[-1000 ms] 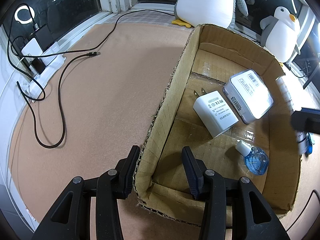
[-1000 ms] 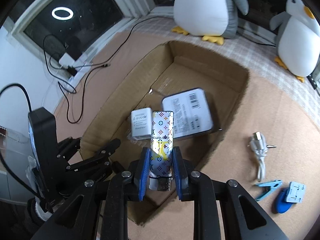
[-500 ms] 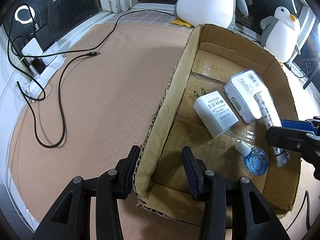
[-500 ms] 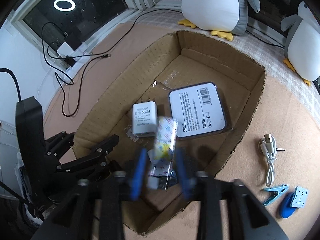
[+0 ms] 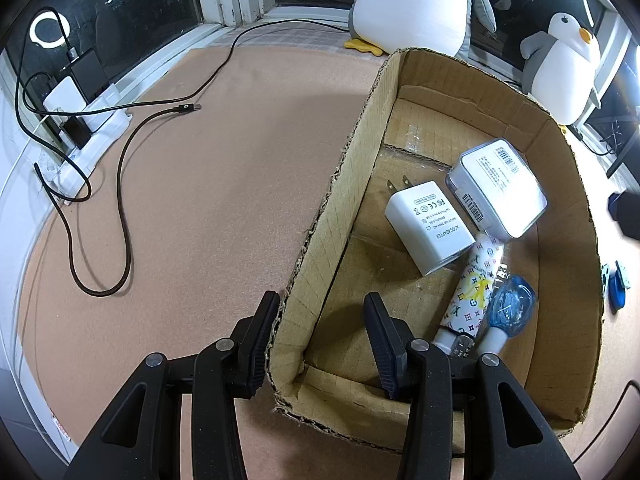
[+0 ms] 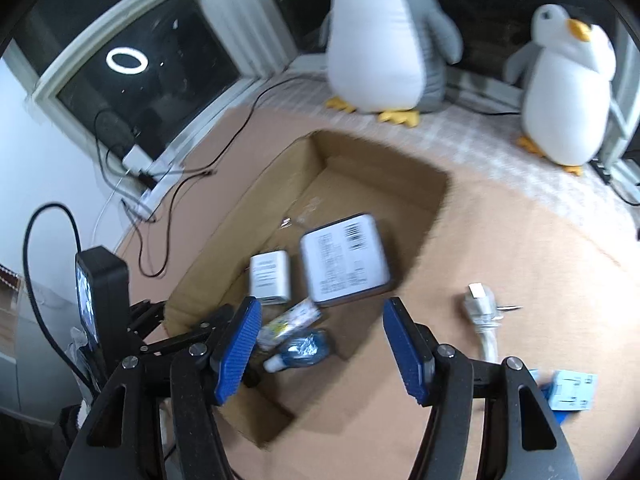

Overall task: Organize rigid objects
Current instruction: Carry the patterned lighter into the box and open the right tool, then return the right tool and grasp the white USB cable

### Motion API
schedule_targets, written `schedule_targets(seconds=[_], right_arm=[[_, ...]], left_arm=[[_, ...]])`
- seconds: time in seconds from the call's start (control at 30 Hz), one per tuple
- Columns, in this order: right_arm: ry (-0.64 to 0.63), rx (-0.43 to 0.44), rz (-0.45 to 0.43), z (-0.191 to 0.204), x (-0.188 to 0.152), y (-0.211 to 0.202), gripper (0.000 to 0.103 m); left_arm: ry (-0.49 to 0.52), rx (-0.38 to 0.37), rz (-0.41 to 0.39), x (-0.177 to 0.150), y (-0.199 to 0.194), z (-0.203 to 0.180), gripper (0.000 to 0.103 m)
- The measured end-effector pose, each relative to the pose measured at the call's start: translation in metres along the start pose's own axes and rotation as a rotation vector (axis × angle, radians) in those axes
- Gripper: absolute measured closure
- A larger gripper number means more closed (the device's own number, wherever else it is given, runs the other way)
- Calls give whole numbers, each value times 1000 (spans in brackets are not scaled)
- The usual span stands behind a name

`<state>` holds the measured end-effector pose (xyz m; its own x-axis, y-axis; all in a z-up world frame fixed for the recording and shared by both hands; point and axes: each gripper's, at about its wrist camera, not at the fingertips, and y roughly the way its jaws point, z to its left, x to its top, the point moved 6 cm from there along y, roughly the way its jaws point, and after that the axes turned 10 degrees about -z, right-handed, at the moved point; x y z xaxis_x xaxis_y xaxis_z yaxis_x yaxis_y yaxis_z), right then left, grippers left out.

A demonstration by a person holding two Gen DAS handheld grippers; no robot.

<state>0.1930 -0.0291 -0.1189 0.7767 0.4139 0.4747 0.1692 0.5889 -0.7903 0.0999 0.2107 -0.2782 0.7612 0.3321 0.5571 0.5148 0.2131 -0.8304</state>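
My left gripper (image 5: 320,340) clamped on the cardboard box (image 5: 328,216) wall, my right gripper (image 6: 320,344) opening, empty, patterned tube (image 5: 474,284) apparently lying inside.

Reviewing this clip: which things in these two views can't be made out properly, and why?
- Patterned tube: its lower end hidden behind the left gripper, left wrist view.
- Blue clip: squeezed at the frame edge, left wrist view.
- Labels on the white charger and flat case: motion-blurred, right wrist view.
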Motion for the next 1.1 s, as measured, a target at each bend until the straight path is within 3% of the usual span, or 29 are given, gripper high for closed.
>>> schedule_targets(seconds=[0.33, 0.6, 0.9, 1.1], right_arm=[[49, -91, -37, -70, 3, -31, 44], [71, -170, 45, -112, -14, -18, 44], [32, -182, 129, -123, -34, 11, 44], [4, -196, 162, -121, -40, 28, 55]], left_arm=[[1, 1, 0, 0, 0, 0, 56], [5, 6, 1, 0, 0, 0, 56], [6, 6, 1, 1, -1, 0, 56], [4, 6, 1, 1, -1, -1, 56]])
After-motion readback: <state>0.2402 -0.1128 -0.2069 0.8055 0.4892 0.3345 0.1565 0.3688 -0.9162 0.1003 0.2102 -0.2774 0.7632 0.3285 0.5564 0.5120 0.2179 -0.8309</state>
